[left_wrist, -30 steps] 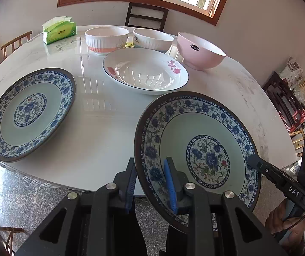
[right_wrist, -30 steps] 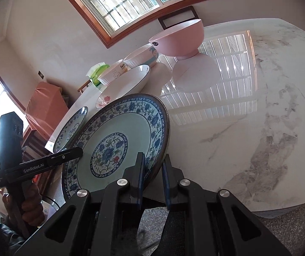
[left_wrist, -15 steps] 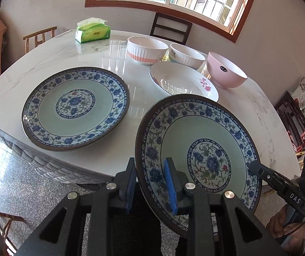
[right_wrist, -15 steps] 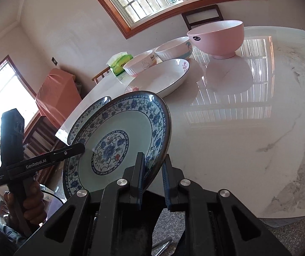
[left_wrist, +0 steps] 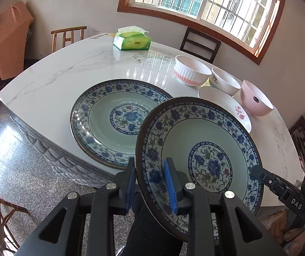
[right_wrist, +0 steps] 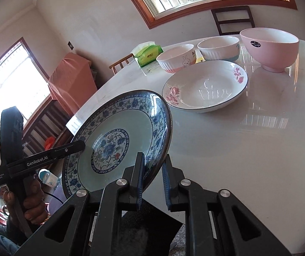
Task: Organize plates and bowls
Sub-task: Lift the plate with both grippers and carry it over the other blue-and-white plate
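Held plate (left_wrist: pixel 199 149) before table plate (left_wrist: pixel 109 117); bowls (left_wrist: pixel 189 70) behind; tissue pack (left_wrist: pixel 132 40) farthest.

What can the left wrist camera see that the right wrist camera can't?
Only the left wrist view shows the second blue plate lying on the table. Only the right wrist view shows the bunny on the striped bowl. Both show the held blue plate, gripped at its rim by the left gripper and the right gripper, plus the pink bowl.
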Demonstrator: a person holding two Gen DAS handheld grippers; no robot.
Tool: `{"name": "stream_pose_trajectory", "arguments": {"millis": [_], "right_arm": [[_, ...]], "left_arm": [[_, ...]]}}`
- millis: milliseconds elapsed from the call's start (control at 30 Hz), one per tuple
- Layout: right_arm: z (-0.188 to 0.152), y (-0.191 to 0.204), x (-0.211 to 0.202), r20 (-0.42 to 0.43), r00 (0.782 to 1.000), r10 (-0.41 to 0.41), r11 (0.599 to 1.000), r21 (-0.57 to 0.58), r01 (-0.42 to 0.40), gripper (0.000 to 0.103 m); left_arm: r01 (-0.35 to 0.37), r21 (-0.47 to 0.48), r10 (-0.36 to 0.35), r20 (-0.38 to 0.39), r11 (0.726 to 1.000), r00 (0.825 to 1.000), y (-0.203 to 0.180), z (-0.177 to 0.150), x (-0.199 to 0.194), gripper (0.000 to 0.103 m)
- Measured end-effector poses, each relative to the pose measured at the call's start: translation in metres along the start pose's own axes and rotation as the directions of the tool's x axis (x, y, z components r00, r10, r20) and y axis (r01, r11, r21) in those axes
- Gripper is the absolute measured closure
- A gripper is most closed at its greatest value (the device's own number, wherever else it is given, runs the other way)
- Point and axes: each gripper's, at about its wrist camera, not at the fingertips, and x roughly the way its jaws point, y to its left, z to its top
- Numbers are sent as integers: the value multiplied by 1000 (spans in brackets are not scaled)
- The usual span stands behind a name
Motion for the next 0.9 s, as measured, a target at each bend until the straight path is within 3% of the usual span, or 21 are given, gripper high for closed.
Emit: {"name": "stream_pose_trajectory", "arguments": {"millis": [500,900], "right_arm": [[42,37,80,-52,999,9,997,-82,-14,86],[49,51,104,-52,998,-24,992,-125,17,85]], "left_arm": [[-79,-106,83,32,991,996,65,39,26,76],[-93,-135,98,34,987,995,87,53,42,76]]}}
